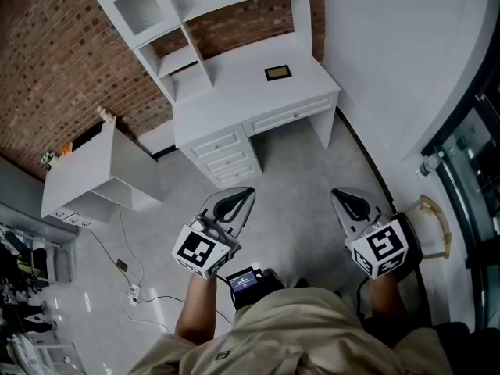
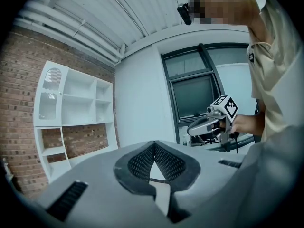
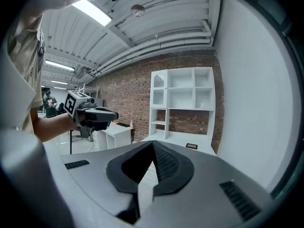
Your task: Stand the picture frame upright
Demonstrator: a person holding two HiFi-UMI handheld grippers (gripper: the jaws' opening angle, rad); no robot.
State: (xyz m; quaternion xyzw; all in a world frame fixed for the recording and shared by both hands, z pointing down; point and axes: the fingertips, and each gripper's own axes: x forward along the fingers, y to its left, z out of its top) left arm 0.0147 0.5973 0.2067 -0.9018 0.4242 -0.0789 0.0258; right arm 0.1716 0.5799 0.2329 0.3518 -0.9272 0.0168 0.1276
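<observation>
A small dark picture frame point(image 1: 278, 73) lies flat on the top of a white desk point(image 1: 234, 92), far ahead of me; it also shows small in the right gripper view as the picture frame point(image 3: 191, 146). My left gripper point(image 1: 244, 191) is held over the floor well short of the desk, jaws shut and empty. My right gripper point(image 1: 338, 194) is level with it on the right, also shut with nothing held. The left gripper point(image 3: 112, 113) shows in the right gripper view, and the right gripper point(image 2: 190, 128) in the left gripper view.
The desk carries a white shelf hutch point(image 1: 195, 6) against a brick wall point(image 1: 47, 69). A low white cabinet point(image 1: 94, 174) stands to the left. Cables and a power strip point(image 1: 133, 291) lie on the grey floor. A dark window frame point(image 1: 469, 170) runs along the right.
</observation>
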